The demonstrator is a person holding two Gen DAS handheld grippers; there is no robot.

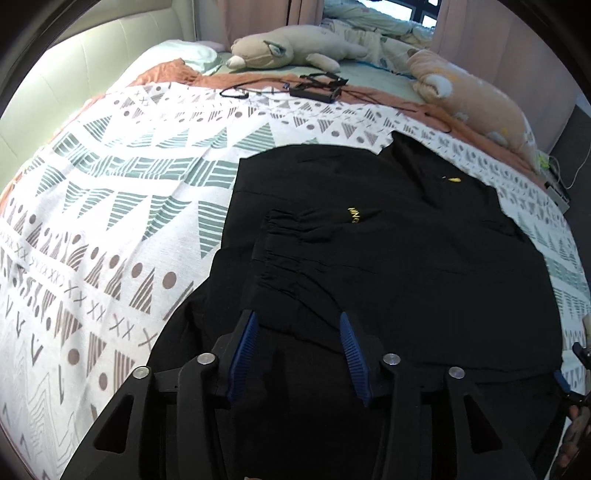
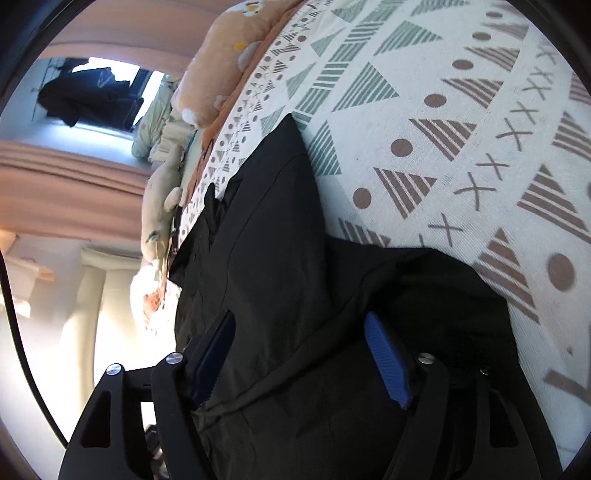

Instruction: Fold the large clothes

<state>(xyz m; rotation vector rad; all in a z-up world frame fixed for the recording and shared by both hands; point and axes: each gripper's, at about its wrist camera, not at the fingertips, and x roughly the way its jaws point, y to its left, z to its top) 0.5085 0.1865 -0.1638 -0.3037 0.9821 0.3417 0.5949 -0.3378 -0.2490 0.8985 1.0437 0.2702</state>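
Left gripper (image 1: 297, 325) spread wide above the near hem of the black garment (image 1: 388, 240), gripping nothing. Right gripper (image 2: 301, 328) likewise wide, fabric bunched between its fingers. Garment lies flat on the patterned bedspread (image 1: 129, 166); beyond it, plush toys (image 1: 288, 48).

a home bedroom: a bed (image 1: 110, 192) with patterned cover, a padded headboard (image 1: 92, 48), 2 plush toys (image 1: 291, 50), pink curtains (image 1: 240, 14).

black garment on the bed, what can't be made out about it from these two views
- Near hem of the black fabric garment: left wrist view, hidden behind the left hand-held gripper.
- Yellow embroidered lettering: left wrist view, too small to read.
- Garment's far edge: right wrist view, tilted, cut off by folds; the right hand-held gripper covers the near part.
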